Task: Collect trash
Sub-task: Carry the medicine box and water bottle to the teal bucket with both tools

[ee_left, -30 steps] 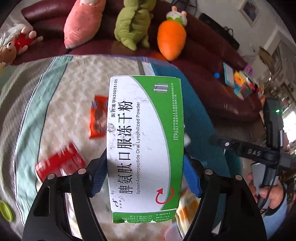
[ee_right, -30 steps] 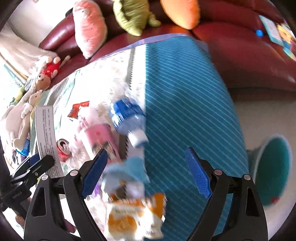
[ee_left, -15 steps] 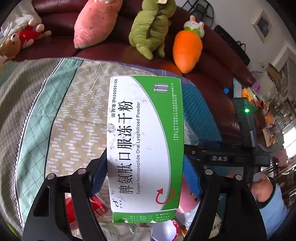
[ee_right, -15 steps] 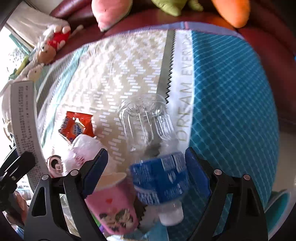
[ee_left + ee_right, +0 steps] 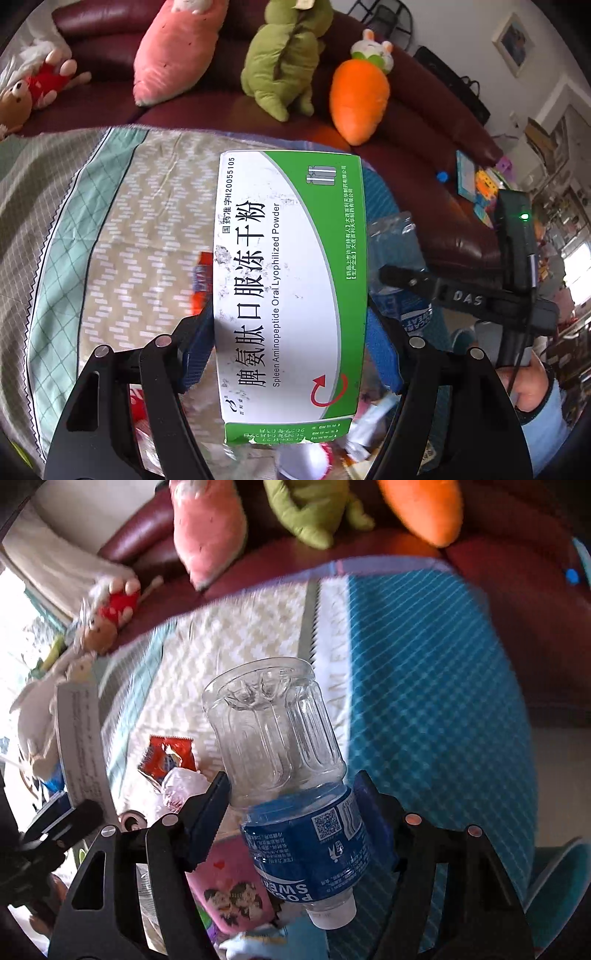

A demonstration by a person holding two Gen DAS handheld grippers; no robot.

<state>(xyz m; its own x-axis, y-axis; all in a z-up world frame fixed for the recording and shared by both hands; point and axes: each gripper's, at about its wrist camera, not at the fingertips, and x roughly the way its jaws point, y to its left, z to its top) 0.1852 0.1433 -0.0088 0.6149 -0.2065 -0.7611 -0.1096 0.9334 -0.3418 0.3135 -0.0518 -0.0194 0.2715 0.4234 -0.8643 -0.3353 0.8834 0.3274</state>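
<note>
With the left gripper (image 5: 290, 354) clamped on a green-and-white box (image 5: 290, 280) and the right gripper (image 5: 291, 808), jaws just closing, pinching a bottle (image 5: 284, 768), two pieces are in hand above the table. A red wrapper (image 5: 167, 755), pink cup (image 5: 232, 890) and other litter remain uncollected; I judge the job about midway.

The box (image 5: 291, 288) is blocking most of the litter in the left wrist view, incl. a red wrapper (image 5: 201, 280) showing only as a blurred strip at its left edge and the bottle (image 5: 399, 266), half hidden at its right. Litter along the bottom edge is blurring too much to ID. In the right wrist view the bottle (image 5: 291, 775) is covering part of a pink cup (image 5: 232, 890), and the bin (image 5: 561, 882) is getting cut off at the right edge.
</note>
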